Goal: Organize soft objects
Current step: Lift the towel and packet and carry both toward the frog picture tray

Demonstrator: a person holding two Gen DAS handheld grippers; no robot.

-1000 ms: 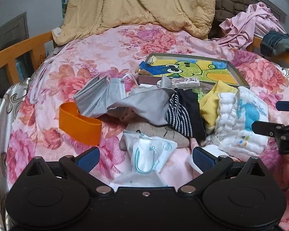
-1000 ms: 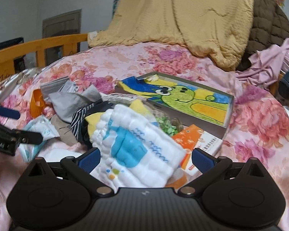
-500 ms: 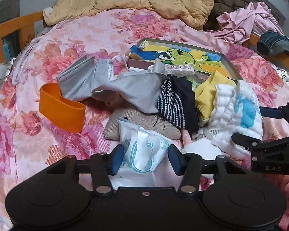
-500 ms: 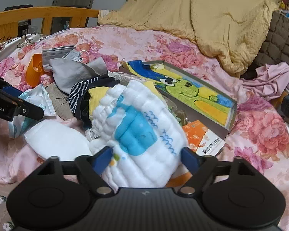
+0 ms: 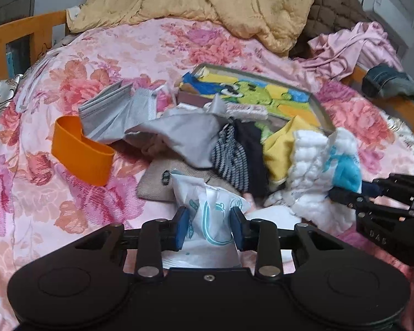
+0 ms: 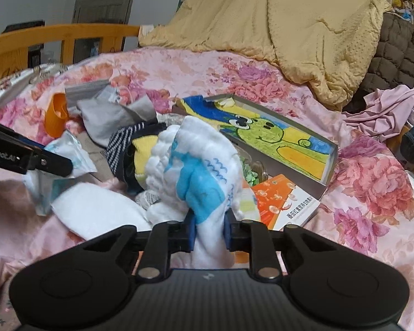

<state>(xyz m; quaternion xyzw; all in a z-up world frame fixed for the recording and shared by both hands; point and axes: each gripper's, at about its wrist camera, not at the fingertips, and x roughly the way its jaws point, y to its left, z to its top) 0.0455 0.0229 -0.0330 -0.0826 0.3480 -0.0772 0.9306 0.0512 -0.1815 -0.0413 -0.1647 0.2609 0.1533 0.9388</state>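
Left hand-held gripper (image 5: 209, 227), jaws just closing, pinches the white packet (image 5: 209, 207); right hand-held gripper (image 6: 208, 230) likewise pinches the white-and-blue cloth (image 6: 196, 171).

- The left tool (image 5: 209, 229) has just been closing; its blue pads (image 5: 182, 227) now press both sides of a white packet with teal print (image 5: 211, 209).
- Behind the packet lies a heap: a grey cloth (image 5: 185, 135), a striped sock (image 5: 230, 160), a yellow cloth (image 5: 283, 149).
- At right, the right tool (image 5: 345, 193) touches a white and blue quilted cloth (image 5: 317, 165).
- An orange band (image 5: 80, 151) stands on the floral bed cover (image 5: 96, 69), left of the heap.
- A shallow box with a green cartoon picture (image 5: 251, 96) lies behind the heap.
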